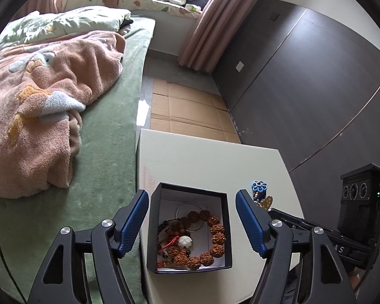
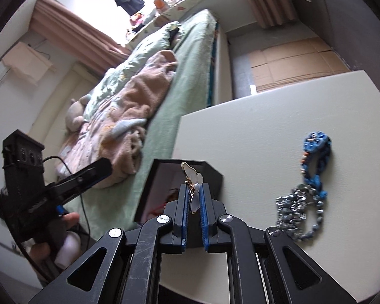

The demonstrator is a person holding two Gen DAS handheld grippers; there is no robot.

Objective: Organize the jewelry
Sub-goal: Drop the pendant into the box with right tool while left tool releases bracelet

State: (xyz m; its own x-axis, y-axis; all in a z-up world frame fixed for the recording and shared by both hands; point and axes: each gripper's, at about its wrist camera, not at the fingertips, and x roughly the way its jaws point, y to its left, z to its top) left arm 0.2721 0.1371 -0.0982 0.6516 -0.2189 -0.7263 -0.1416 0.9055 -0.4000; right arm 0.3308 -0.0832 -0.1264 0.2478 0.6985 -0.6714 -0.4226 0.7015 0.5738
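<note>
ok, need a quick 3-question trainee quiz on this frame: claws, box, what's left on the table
1. True or false: the right claw is shut on a butterfly brooch.
2. What is between the left claw's fingers? A) the open black box B) the blue beaded bracelet C) nothing at all
3. Name one piece already inside the box.

Key:
1. True.
2. A; the open claw straddles the box without touching it.
3. The brown seed-bead bracelet (also a thin ring hoop, small dark beads and a white bead with red cord). The blue bracelet and a silver-grey beaded piece lie on the white table.
</note>
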